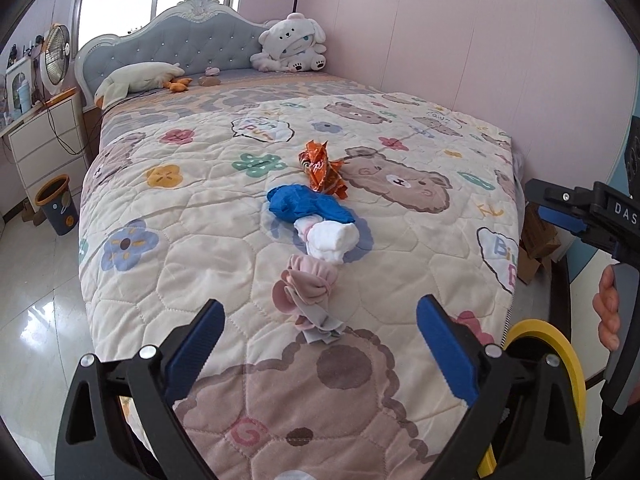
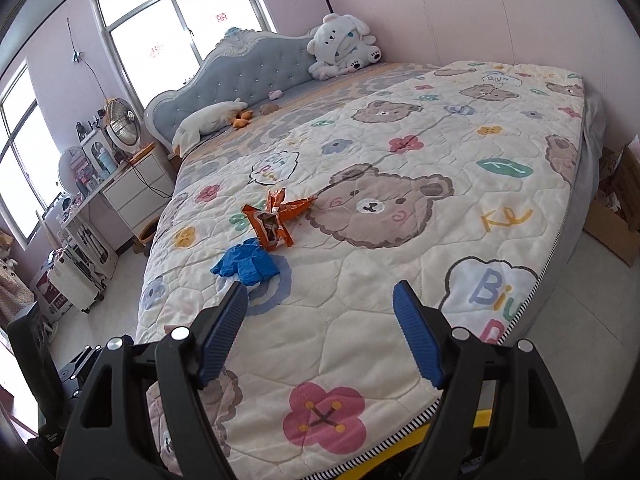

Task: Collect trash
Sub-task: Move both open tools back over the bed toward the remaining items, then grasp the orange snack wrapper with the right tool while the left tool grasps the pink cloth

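Four small things lie in a row on the quilt (image 1: 192,216) in the left wrist view: an orange wrapper (image 1: 322,170), a blue glove (image 1: 306,204), a white sock (image 1: 330,240) and a pink sock (image 1: 308,284), nearest the left gripper (image 1: 318,332), whose jaws are spread wide, holding nothing. From the right wrist view, the wrapper (image 2: 276,220) and glove (image 2: 246,262) lie ahead of the right gripper (image 2: 318,316), jaws likewise wide apart and empty, its left finger (image 2: 222,330) hiding part of the quilt (image 2: 360,300).
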`<state>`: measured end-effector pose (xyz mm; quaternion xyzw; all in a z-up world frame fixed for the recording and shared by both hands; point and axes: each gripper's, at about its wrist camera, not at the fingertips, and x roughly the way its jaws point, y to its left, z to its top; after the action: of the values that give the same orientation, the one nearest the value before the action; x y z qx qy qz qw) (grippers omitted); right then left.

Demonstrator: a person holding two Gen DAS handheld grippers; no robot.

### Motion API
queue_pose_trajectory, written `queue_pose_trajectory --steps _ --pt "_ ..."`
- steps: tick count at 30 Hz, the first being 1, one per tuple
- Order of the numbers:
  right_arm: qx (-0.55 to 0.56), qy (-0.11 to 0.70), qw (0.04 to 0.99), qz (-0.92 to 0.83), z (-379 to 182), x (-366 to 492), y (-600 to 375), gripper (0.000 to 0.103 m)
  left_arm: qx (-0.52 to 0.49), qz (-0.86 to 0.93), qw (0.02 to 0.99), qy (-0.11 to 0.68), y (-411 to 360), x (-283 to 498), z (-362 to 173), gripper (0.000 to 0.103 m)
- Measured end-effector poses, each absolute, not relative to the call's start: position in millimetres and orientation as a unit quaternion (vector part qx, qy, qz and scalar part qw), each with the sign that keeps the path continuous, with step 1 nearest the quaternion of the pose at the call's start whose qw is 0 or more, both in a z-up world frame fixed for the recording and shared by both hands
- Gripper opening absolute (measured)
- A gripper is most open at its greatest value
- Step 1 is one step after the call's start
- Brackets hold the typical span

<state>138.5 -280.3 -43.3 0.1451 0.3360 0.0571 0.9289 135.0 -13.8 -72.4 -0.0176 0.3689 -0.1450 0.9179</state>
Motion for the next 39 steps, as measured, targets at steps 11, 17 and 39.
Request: queue_pose_trajectory --steps 11,17,39 --pt "0.132 0.356 0.922 0.082 -48 192 -252 0.072 -0.035 -0.131 0.907 0.398 -3 162 -94 0.093" --pt "0.123 0.367 0.917 0.094 -53 224 -234 0.072 -0.049 -0.129 0.901 0.411 1 174 -104 0.093" --pt "0.088 0.413 0.899 0.116 -90 322 -182 0.072 -0.084 -0.140 0.886 0.434 3 202 -130 0.093"
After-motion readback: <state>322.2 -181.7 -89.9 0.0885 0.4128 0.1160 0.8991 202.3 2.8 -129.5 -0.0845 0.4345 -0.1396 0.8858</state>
